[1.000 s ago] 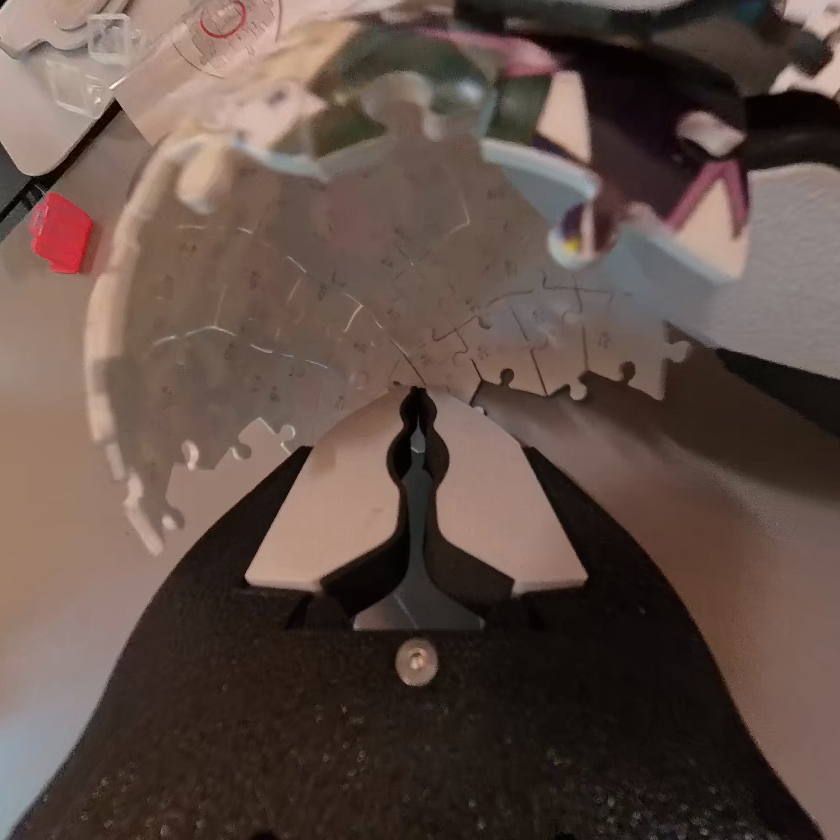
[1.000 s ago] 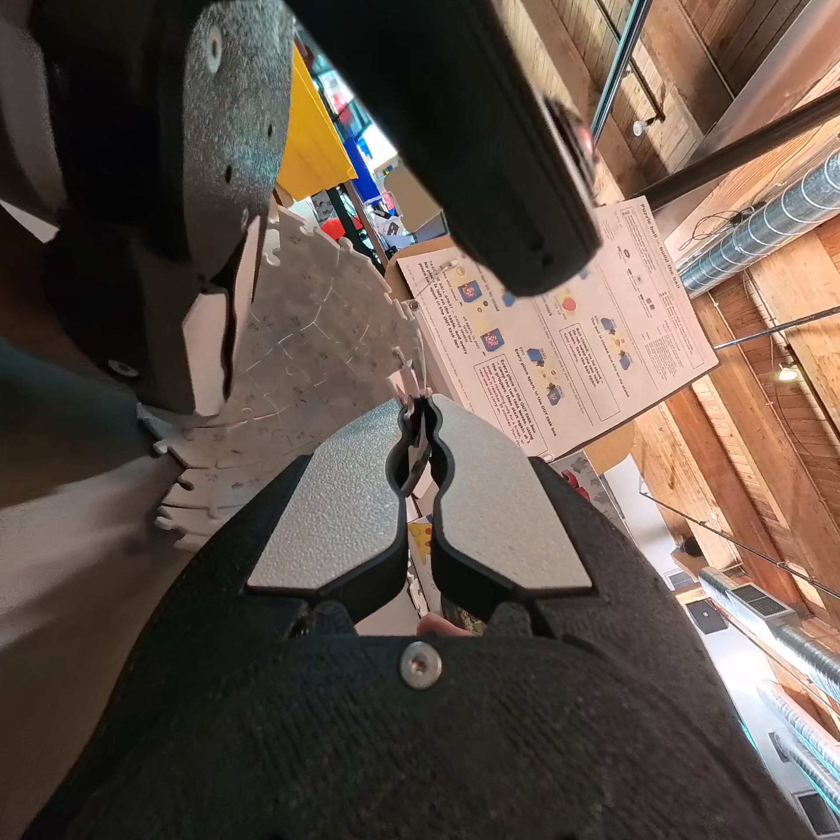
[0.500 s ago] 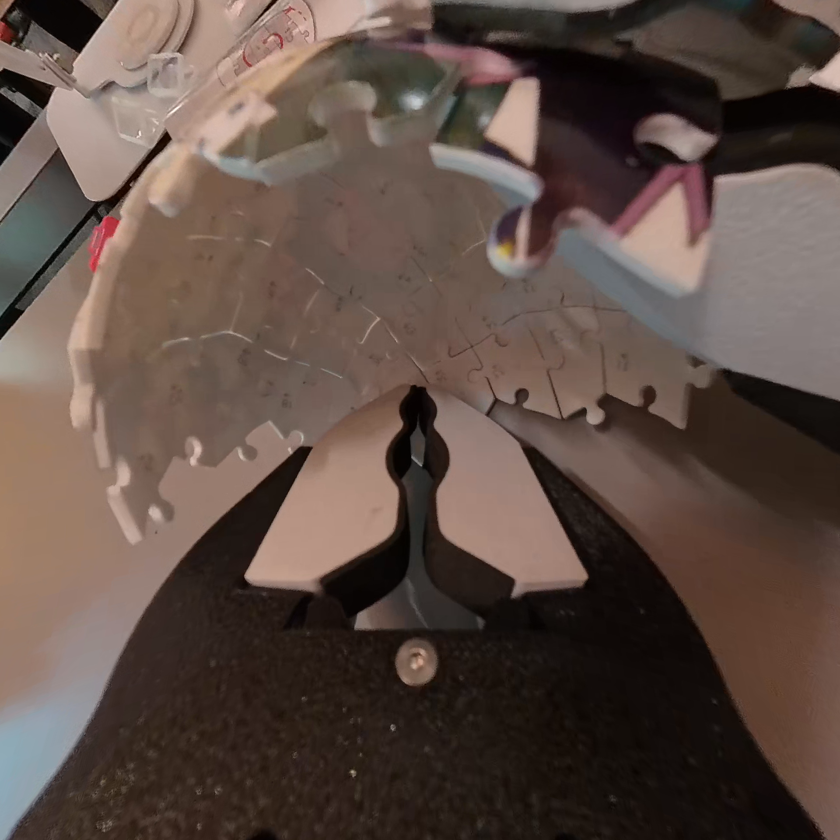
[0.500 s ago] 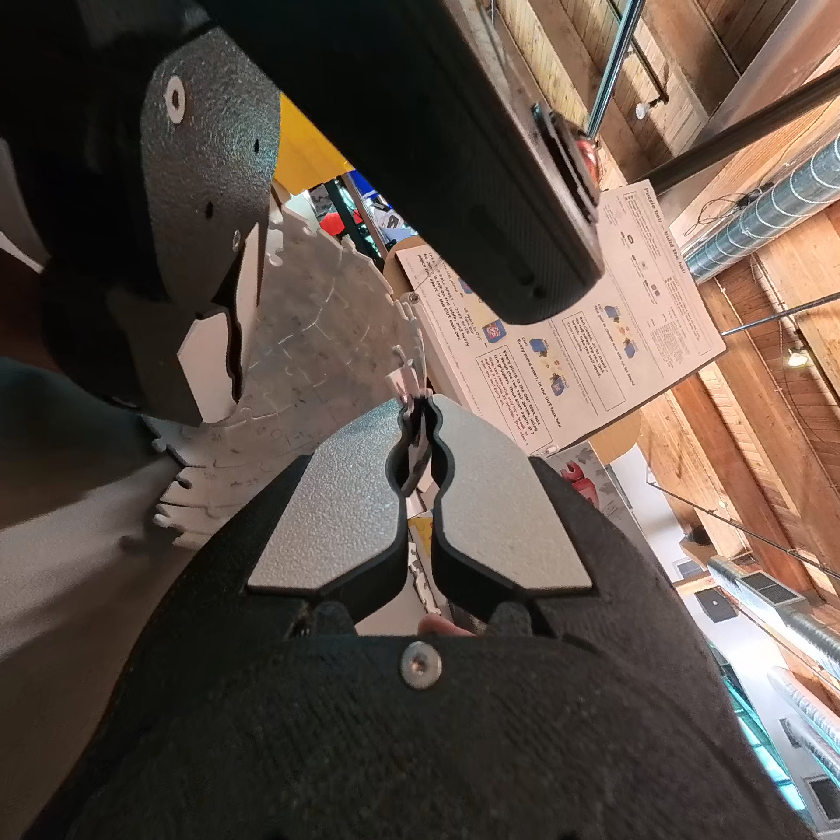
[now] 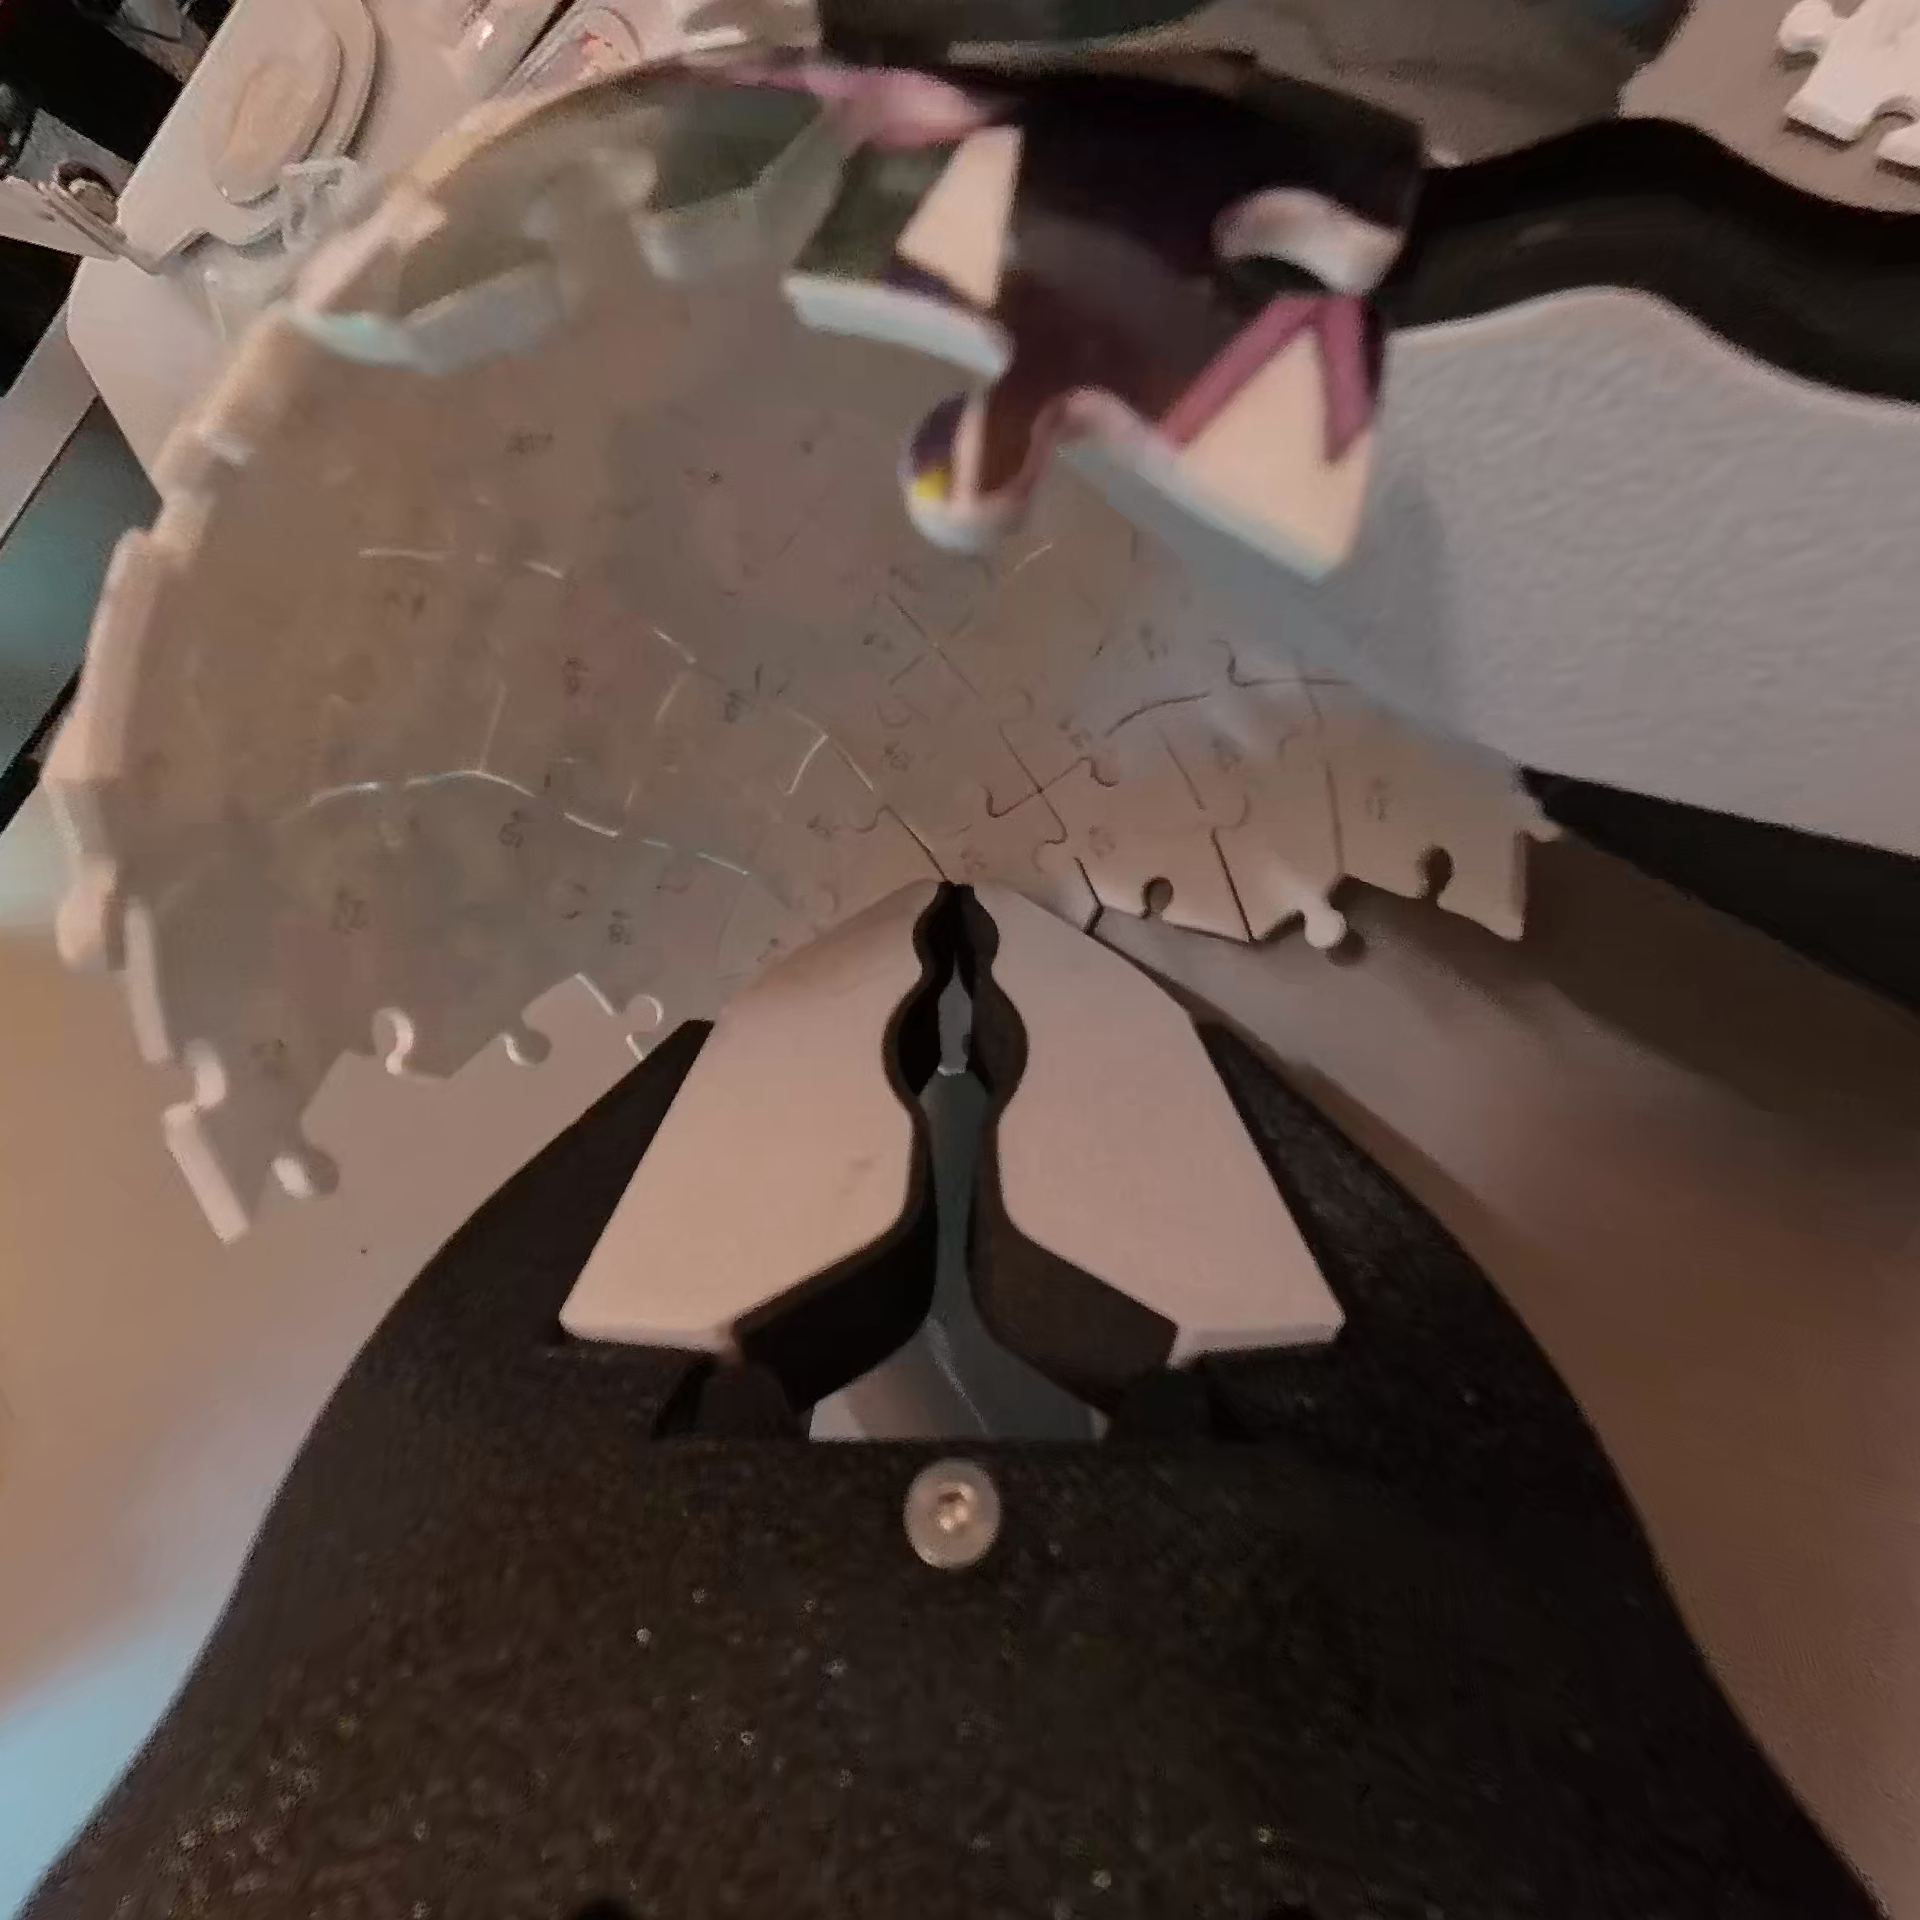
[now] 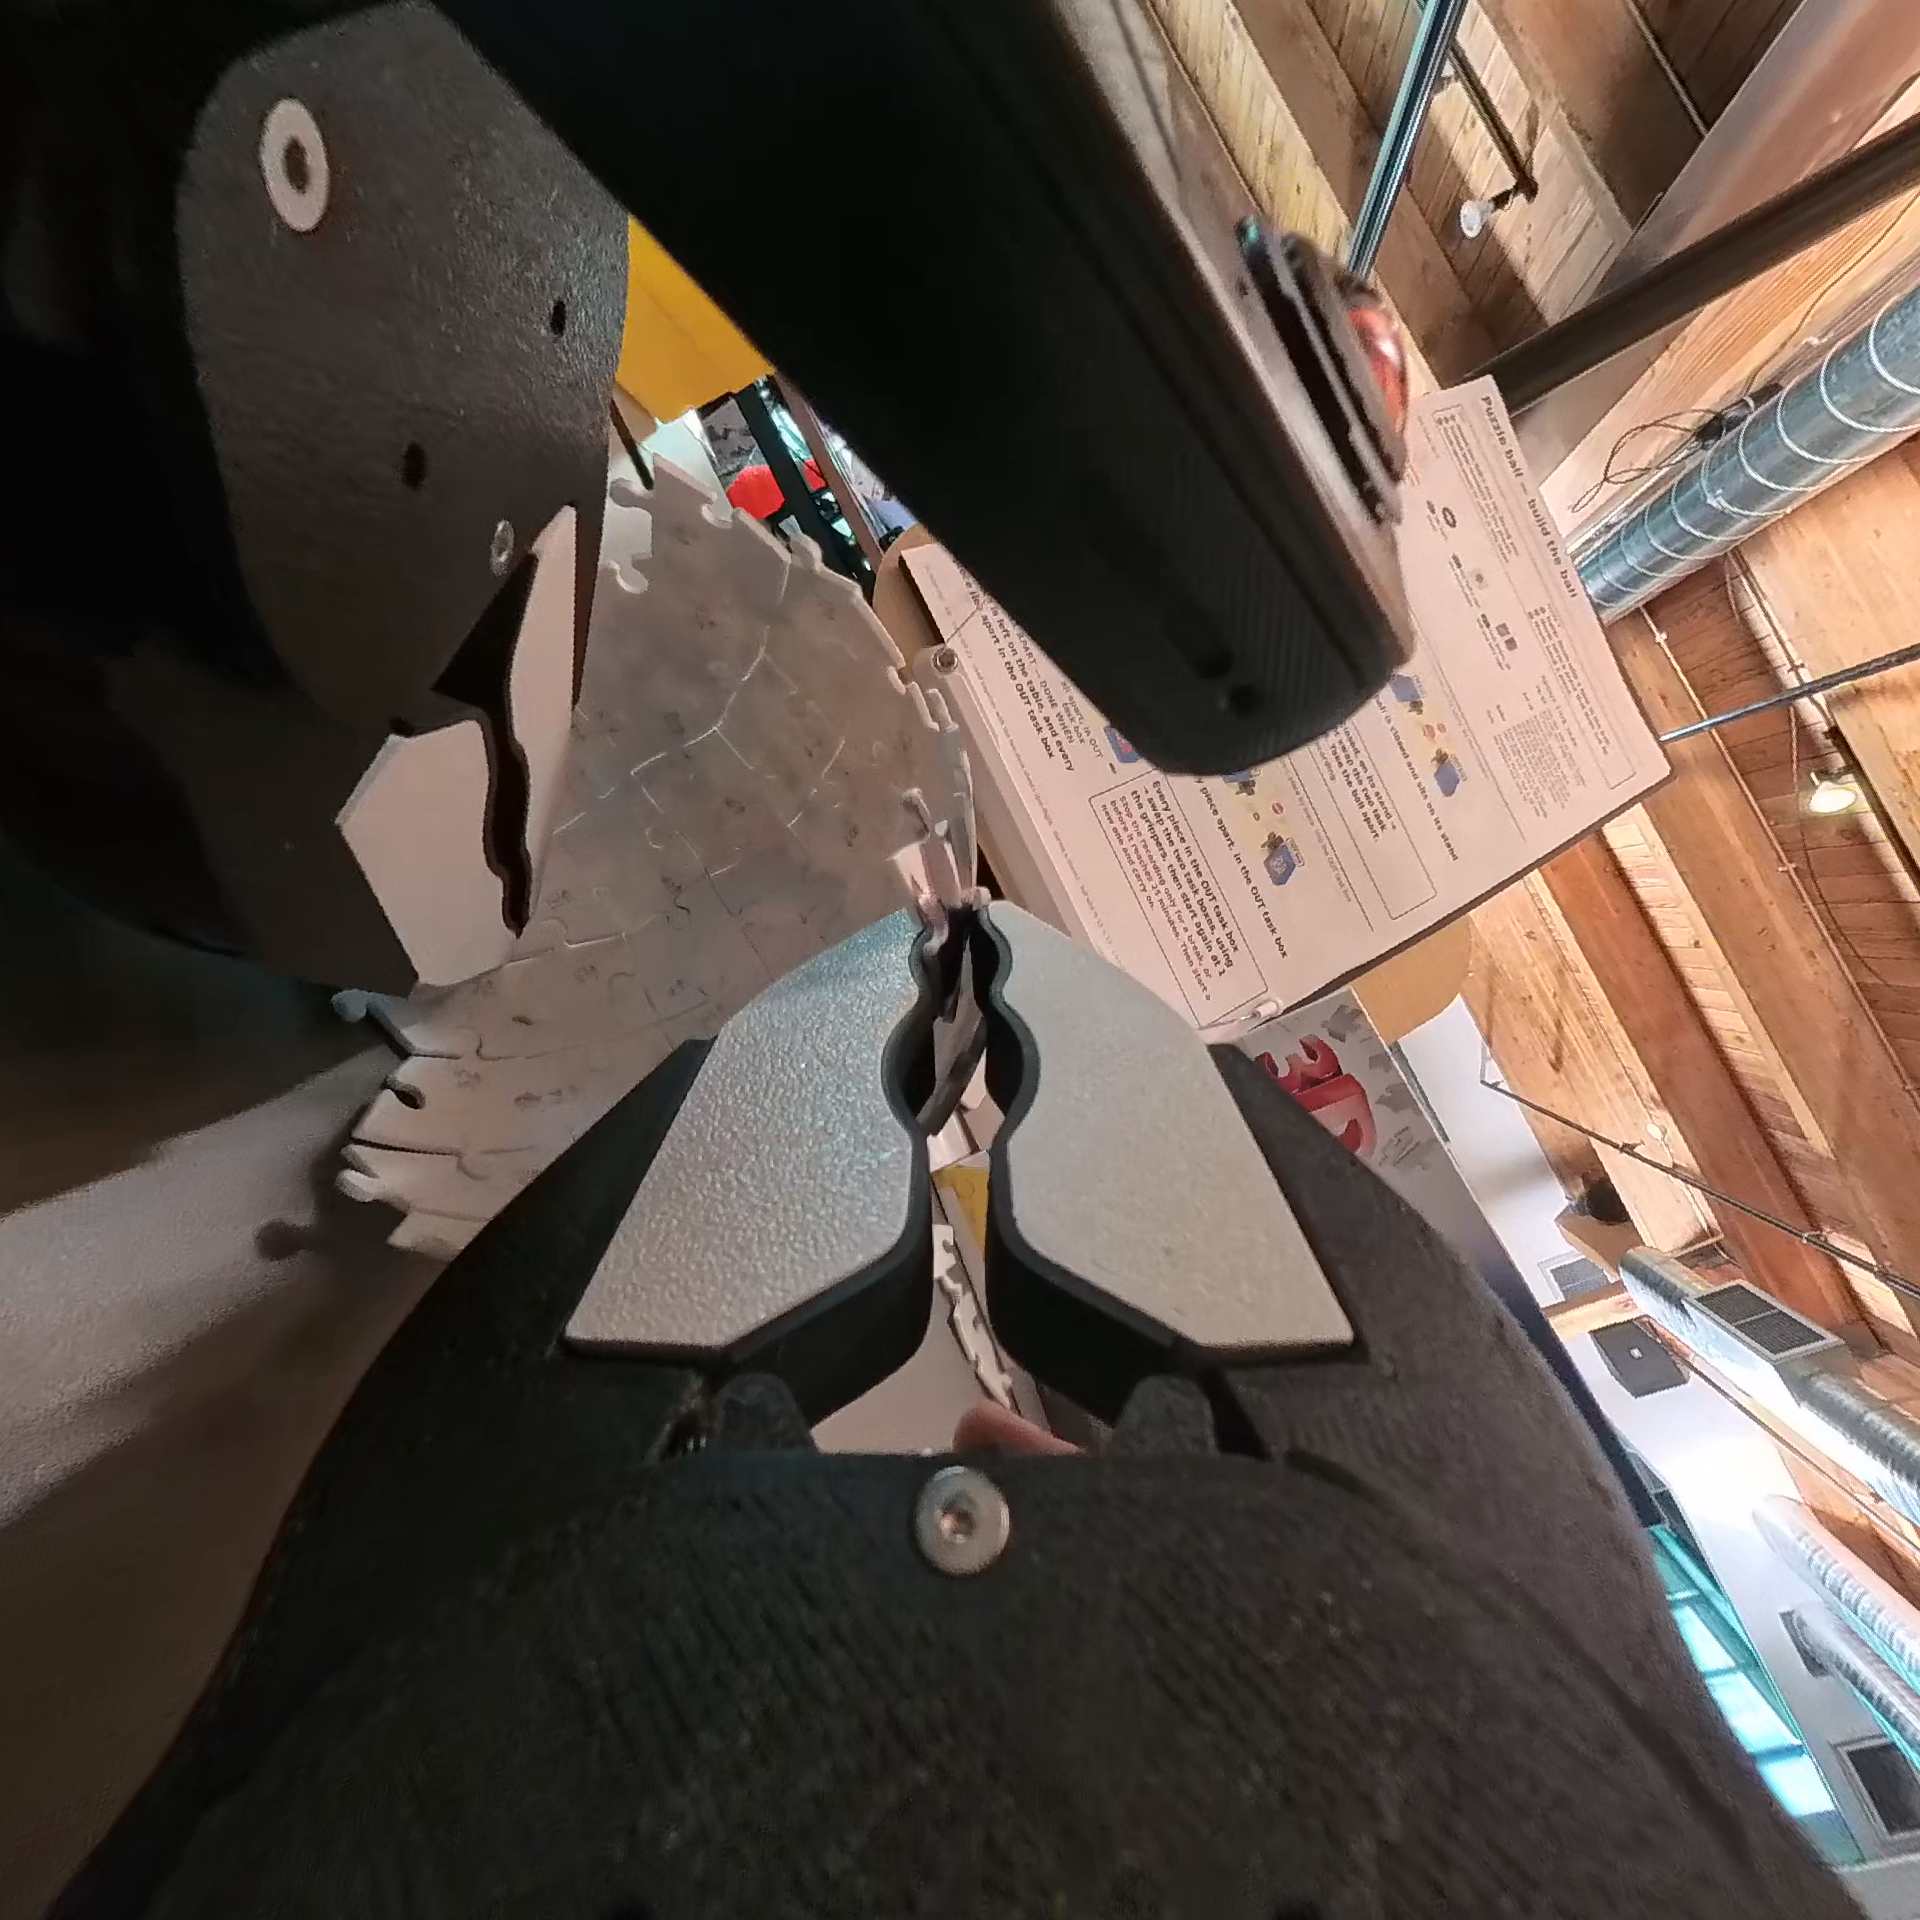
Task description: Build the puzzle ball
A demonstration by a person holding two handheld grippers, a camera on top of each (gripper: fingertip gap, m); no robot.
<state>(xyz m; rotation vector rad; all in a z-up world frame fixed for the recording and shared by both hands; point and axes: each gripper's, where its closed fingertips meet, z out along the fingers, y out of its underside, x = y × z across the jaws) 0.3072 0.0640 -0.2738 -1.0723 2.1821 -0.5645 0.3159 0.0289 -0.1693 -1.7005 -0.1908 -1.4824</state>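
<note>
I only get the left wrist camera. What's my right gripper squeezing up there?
Observer: Right wrist view: the right gripper is shut on a thin puzzle piece, edge-on, at the rim of the puzzle shell.
Operator: Is anything behind the ball?
Observer: Yes, a printed instruction sheet on a board.
Operator: Where's that camera looking?
Observer: Upward, at wooden ceiling planks and a silver duct.

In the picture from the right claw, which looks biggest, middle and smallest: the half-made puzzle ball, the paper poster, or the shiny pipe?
1. Paper poster
2. Half-made puzzle ball, partly hidden
3. Shiny pipe

The ball is nearer the camera, so true sizes may differ.
</note>
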